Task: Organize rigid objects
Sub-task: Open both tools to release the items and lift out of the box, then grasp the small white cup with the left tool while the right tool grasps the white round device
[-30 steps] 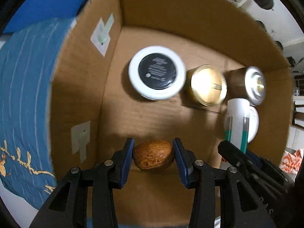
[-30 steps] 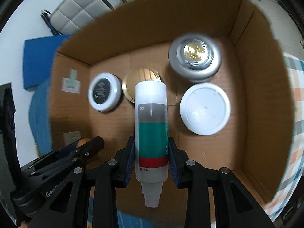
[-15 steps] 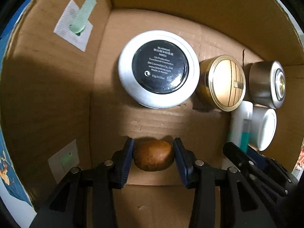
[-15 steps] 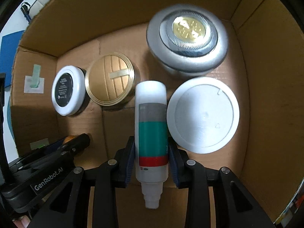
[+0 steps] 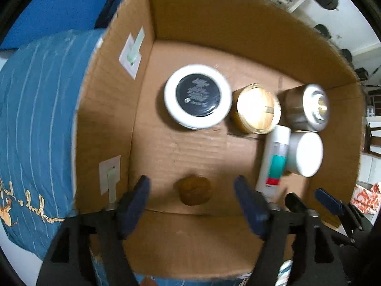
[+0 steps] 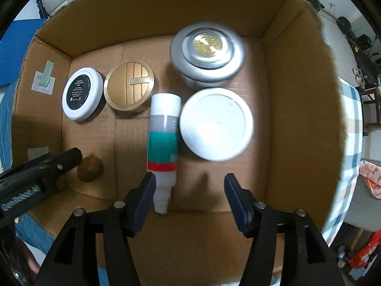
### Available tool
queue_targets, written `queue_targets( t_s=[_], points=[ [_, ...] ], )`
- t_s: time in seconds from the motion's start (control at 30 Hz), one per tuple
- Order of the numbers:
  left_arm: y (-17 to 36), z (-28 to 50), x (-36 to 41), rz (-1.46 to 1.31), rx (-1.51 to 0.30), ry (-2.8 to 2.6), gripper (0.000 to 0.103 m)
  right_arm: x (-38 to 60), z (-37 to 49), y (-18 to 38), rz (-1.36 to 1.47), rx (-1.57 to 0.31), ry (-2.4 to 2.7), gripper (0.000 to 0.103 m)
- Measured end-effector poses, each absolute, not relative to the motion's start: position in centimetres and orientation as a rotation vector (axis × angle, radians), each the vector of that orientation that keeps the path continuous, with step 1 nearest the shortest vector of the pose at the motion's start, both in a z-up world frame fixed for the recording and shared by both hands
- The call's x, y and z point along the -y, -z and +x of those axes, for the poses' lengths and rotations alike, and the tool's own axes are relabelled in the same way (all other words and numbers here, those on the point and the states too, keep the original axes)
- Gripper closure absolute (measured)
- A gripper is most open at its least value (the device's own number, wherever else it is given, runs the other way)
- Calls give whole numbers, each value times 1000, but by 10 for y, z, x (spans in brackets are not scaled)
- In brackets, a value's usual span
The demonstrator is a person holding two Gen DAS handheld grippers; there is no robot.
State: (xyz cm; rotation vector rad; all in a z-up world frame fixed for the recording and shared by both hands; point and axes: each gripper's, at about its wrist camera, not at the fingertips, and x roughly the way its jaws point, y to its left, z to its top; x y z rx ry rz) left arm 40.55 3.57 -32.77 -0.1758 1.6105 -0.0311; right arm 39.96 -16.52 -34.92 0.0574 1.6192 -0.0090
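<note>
A brown walnut lies on the floor of the cardboard box, between the spread fingers of my left gripper, which is open and empty above it. A white bottle with green and red bands lies flat on the box floor. My right gripper is open and empty; its left finger is just beside the bottle's neck. The walnut also shows in the right wrist view, and the bottle in the left wrist view.
In the box sit a white jar with a black lid, a gold tin, a silver round tin and a white lid. A blue cloth lies left of the box.
Both grippers have opened and pulled back up out of the box. The walnut and the bottle now lie released on the box floor.
</note>
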Motion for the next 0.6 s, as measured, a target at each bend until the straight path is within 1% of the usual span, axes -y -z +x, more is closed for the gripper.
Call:
queue_targets(
  t_s=[0.03,0.07,0.13,0.17,0.2,0.23,0.47,0.6],
  points=[
    [320,402,-34,-160,-1592,30,6,167,397,345,56,-1609,8,30],
    [312,399,-33,-138,-1576,22,5,168,394,341,52,-1603,9,28],
    [297,392,-30,-107,-1534,18,3,171,387,334,38,-1589,13,15],
    [291,392,-23,-97,-1527,14,2,170,384,330,35,-1578,13,11],
    [282,388,-21,-88,-1515,14,1,170,381,325,31,-1565,12,4],
    [276,385,-21,-85,-1501,17,1,171,378,320,26,-1549,14,0],
    [217,355,-20,-54,-1358,24,1,192,357,275,28,-1453,24,0],
    [205,337,-12,-37,-1309,29,1,195,332,234,46,-1394,26,0]
  ],
)
